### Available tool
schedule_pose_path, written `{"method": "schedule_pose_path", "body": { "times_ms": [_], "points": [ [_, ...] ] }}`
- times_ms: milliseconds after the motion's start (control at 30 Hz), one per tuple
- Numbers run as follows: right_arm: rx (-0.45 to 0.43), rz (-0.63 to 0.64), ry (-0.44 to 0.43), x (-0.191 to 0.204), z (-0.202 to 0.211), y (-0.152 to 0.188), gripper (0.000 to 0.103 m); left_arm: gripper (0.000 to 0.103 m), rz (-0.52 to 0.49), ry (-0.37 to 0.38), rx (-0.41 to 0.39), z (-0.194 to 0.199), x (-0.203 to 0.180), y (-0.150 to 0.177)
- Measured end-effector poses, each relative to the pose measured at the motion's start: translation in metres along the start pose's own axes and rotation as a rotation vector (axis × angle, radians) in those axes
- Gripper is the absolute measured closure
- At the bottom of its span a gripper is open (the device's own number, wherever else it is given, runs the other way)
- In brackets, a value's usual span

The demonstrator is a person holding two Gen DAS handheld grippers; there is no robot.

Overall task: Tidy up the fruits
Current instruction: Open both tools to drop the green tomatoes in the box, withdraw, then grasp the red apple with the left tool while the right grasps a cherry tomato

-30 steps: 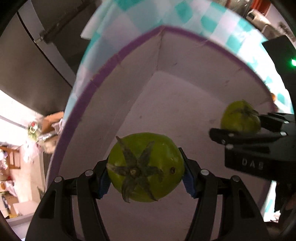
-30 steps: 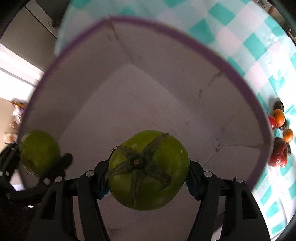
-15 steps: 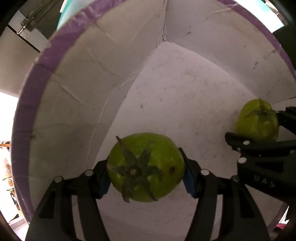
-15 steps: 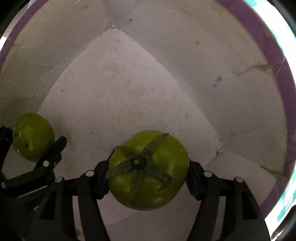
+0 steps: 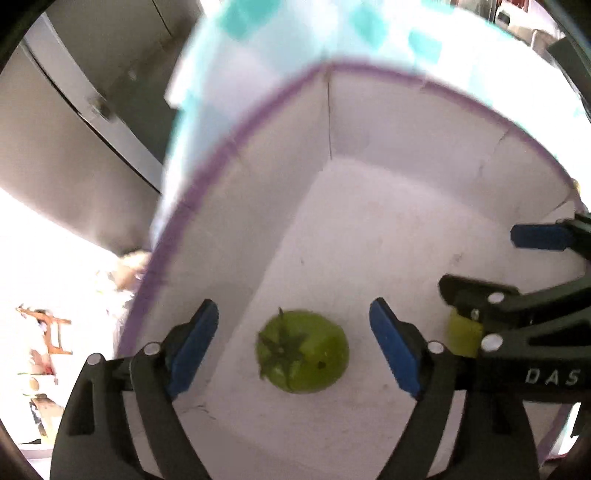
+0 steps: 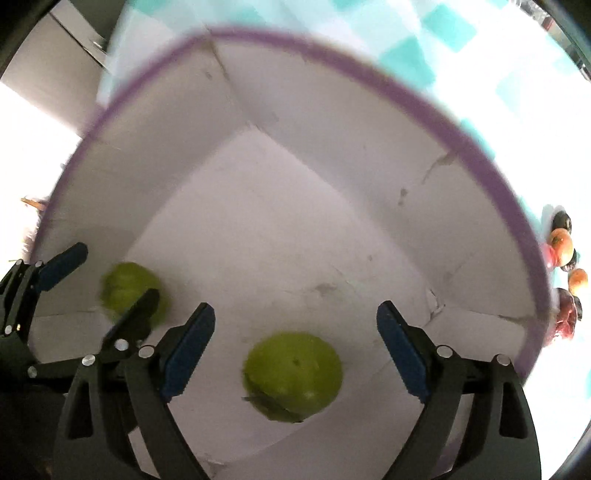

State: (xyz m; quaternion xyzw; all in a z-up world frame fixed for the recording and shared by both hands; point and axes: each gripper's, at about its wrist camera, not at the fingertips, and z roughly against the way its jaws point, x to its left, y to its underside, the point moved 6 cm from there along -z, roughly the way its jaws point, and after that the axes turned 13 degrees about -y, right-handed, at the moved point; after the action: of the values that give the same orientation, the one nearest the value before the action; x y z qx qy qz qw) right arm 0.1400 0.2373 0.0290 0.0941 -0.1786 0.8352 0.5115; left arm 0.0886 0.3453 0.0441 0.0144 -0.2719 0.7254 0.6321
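Observation:
Two green tomatoes lie on the floor of a white box with a purple rim (image 5: 236, 144) (image 6: 436, 99). One green tomato (image 5: 303, 350) sits below and between the fingers of my left gripper (image 5: 293, 345), whose jaws are opening and clear of it. The other green tomato (image 6: 293, 376) lies under my right gripper (image 6: 295, 343), whose jaws are also opening, with gaps on both sides. Each view shows the other gripper at its edge: the right gripper (image 5: 495, 266) partly hides its tomato (image 5: 461, 334), and the left gripper's finger (image 6: 133, 317) crosses the left tomato (image 6: 129, 291).
The box stands on a teal and white checked cloth (image 6: 443, 29). A cluster of red, orange and dark fruits (image 6: 565, 273) lies on the cloth right of the box. Grey cabinet doors (image 5: 74, 122) are at the left.
Both grippers have let go of their green tomatoes, which now rest on the box floor. The jaws spread wide and both grippers rose back above the rim.

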Motion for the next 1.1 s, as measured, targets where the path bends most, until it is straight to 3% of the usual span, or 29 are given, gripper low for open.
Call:
{"method": "schedule_pose_path", "body": {
  "times_ms": [233,300,400,467,567,733,867,1100],
  "points": [
    [-0.35,0.126,-0.165,0.019,0.114,0.03,0.016,0.002,0.256,-0.159,-0.268,0.118,0.03,0.011],
    [-0.429,0.129,-0.178,0.005,0.146,0.056,0.015,0.002,0.304,-0.188,-0.361,0.154,0.034,0.012],
    [-0.475,0.074,-0.177,-0.034,0.174,0.101,0.015,0.002,0.353,-0.167,-0.434,0.19,0.025,0.028],
    [-0.478,0.024,-0.14,-0.063,0.18,0.137,0.015,0.002,0.359,-0.117,-0.434,0.207,0.01,0.046],
    [-0.454,-0.073,-0.075,-0.115,0.181,0.186,0.015,0.002,0.33,0.01,-0.421,0.229,-0.042,0.069],
    [-0.436,-0.221,-0.003,-0.183,0.186,0.261,0.015,0.002,0.144,0.159,-0.382,0.237,-0.144,0.108],
    [-0.434,-0.31,0.036,-0.218,0.195,0.296,0.015,0.002,-0.02,0.179,-0.369,0.238,-0.202,0.121],
    [-0.424,-0.411,0.054,-0.256,0.201,0.323,0.015,0.002,-0.133,0.225,-0.271,0.215,-0.252,0.121]
  ]
}}
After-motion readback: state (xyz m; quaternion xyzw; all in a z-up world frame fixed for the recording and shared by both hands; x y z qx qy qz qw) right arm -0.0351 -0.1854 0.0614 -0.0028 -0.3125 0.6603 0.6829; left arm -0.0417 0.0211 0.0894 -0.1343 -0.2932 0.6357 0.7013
